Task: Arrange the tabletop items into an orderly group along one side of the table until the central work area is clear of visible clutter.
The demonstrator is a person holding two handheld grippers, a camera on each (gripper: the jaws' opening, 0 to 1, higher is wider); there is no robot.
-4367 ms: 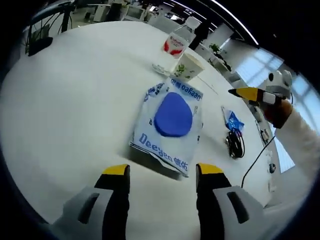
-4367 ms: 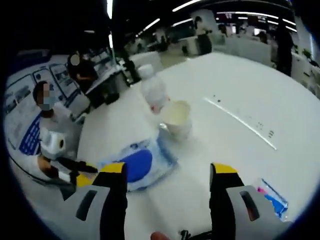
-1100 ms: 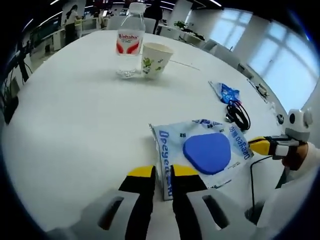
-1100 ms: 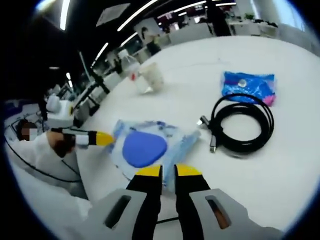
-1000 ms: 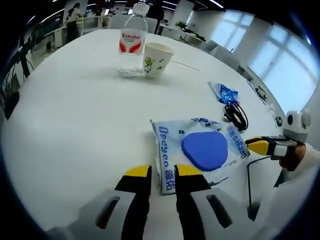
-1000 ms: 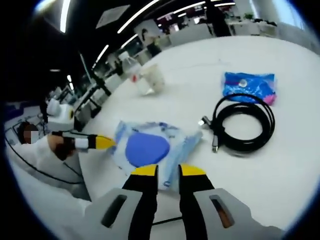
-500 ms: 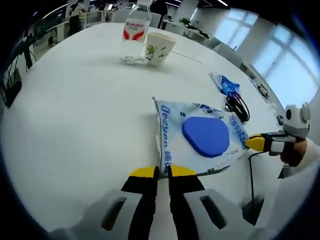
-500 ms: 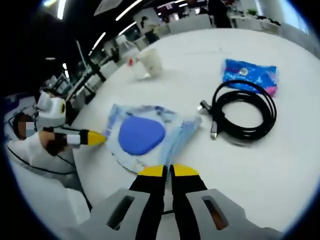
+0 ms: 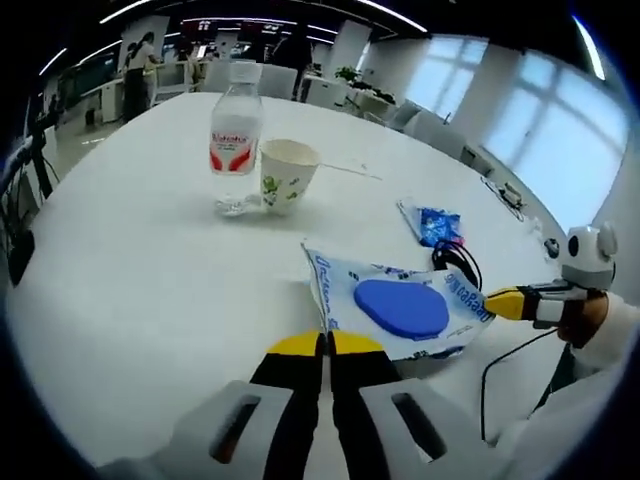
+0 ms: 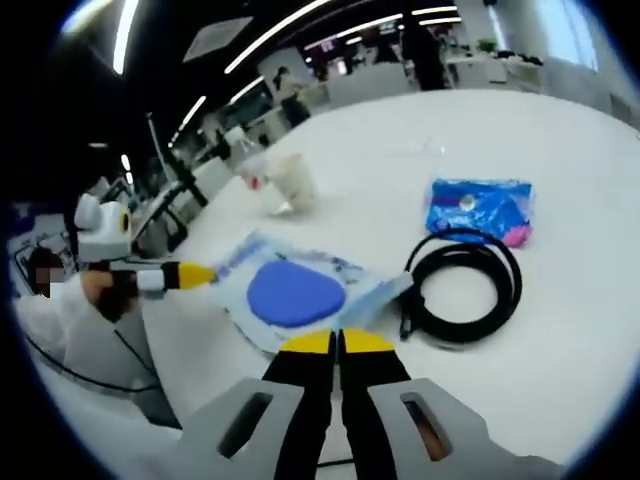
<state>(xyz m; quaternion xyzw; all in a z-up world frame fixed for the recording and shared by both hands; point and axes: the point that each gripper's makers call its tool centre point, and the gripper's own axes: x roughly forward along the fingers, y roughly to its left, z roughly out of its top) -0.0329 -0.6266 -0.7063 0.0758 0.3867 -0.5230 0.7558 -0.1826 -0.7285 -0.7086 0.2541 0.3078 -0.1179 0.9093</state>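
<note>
A white and blue wipes pack (image 9: pixel 400 310) with a blue oval lid is held at opposite edges by both grippers. My left gripper (image 9: pixel 326 345) is shut on its near corner in the left gripper view. The right gripper (image 9: pixel 500 300) comes in from the right, its yellow tip on the pack's far edge. In the right gripper view my right gripper (image 10: pixel 338 343) is shut on the pack (image 10: pixel 295 295), and the left gripper (image 10: pixel 192 273) pinches the far side. Behind stand a water bottle (image 9: pixel 235 150) and a paper cup (image 9: pixel 285 175).
A coiled black cable (image 10: pixel 465 285) and a small blue packet (image 10: pixel 480 210) lie on the white table (image 9: pixel 130 270) beside the pack. The bottle (image 10: pixel 250 165) and cup (image 10: pixel 295 180) stand together farther off. A person's white sleeve (image 9: pixel 600 335) is at the table's edge.
Both grippers' jaws, slightly apart a second ago, have shut on the pack's edges. Both views have shifted with the hands; the pack now looks a little raised.
</note>
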